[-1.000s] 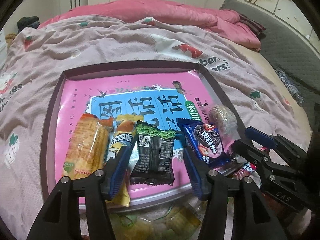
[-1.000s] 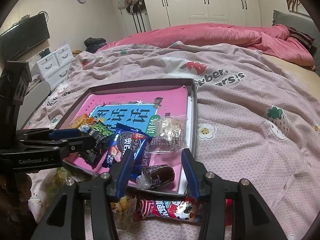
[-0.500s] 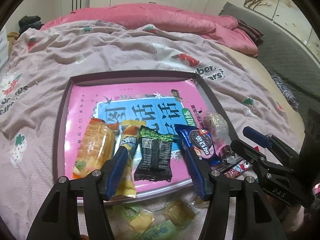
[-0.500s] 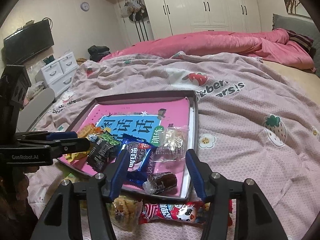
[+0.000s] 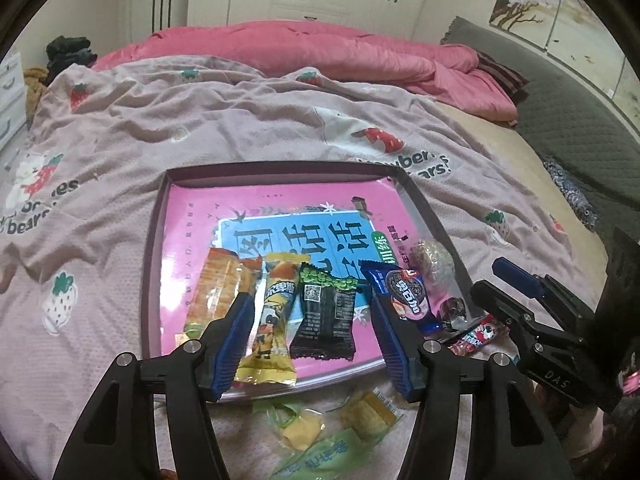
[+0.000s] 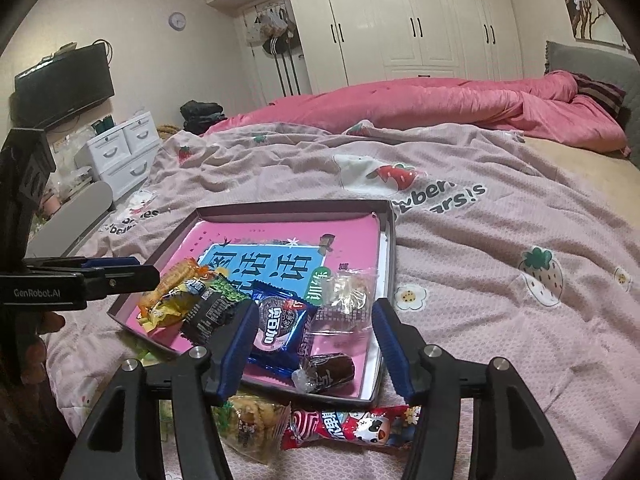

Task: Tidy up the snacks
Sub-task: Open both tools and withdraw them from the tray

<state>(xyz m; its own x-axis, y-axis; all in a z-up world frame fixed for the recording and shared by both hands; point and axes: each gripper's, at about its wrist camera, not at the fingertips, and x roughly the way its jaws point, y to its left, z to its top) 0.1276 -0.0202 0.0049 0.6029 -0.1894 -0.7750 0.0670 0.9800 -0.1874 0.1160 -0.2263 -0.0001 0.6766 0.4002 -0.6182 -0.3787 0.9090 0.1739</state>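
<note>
Now both claws hover over near edge of tray (image 5: 154, 264) on bed (image 5: 248, 120). Left claw (image 5: 310, 336) half spread, nothing between pads. Right claw (image 6: 314, 346) just been opening, nothing gripped. Row in tray: orange pack (image 5: 214, 284), yellow pack (image 5: 274, 320), black pack (image 5: 326, 314), blue cookie pack (image 6: 280, 328), brown candy (image 6: 326, 372). Red pack (image 6: 348, 428) and green wrappers (image 5: 320, 436) lie on bed just outside tray.

Glossy plastic wrappers (image 5: 324, 312) are gleaming on a shiny pink book cover (image 5: 280, 208); the cloth bedspread (image 6: 480, 240) is looking matt and textured.
</note>
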